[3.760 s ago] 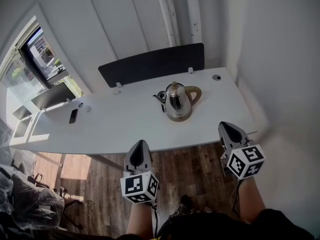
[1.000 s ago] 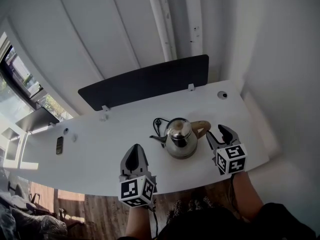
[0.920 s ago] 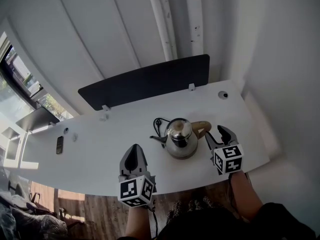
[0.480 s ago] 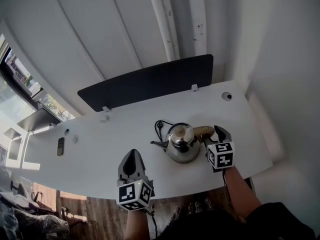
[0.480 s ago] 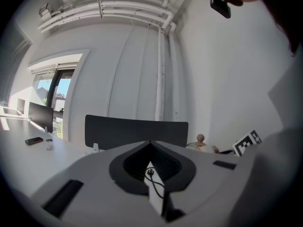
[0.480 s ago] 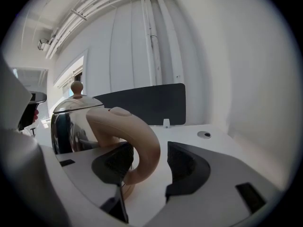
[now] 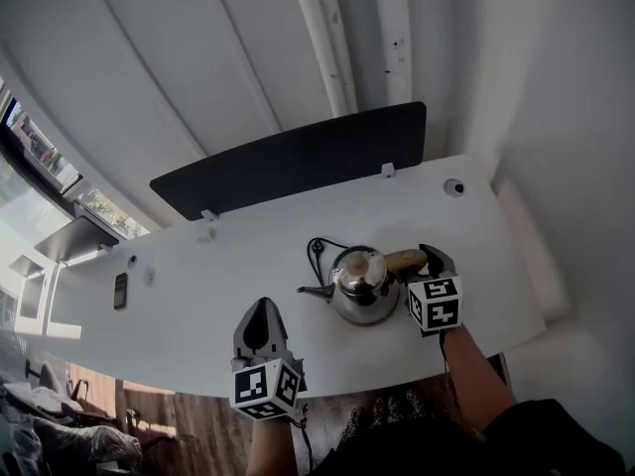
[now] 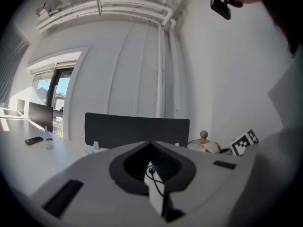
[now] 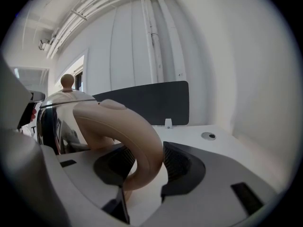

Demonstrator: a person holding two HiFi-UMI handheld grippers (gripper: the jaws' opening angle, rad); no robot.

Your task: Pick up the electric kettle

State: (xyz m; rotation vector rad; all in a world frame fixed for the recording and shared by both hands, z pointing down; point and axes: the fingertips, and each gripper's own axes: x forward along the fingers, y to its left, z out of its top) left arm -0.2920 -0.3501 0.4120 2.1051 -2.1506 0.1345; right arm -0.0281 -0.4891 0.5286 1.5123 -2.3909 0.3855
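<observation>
A shiny steel electric kettle [image 7: 359,284] with a tan curved handle [image 7: 405,261] stands on its base on the white desk [image 7: 198,305], spout to the left. My right gripper [image 7: 429,259] is at the handle from the right. In the right gripper view the handle [image 9: 128,136] runs between the jaws of my right gripper [image 9: 142,155], which are closing, and the kettle body [image 9: 52,122] fills the left. My left gripper [image 7: 263,305] is shut and empty near the desk's front edge, left of the kettle. From the left gripper [image 8: 150,145] the kettle [image 8: 203,143] shows at the right.
A dark partition panel [image 7: 298,162] runs along the desk's back edge. The kettle's black cord [image 7: 317,249] loops behind it. A phone [image 7: 120,290] lies far left, a cable grommet [image 7: 454,186] at the back right corner. White walls close in behind and to the right.
My right gripper came forward and left from beside the kettle until its open jaws straddled the handle. The left gripper sank slightly. The kettle stayed in place.
</observation>
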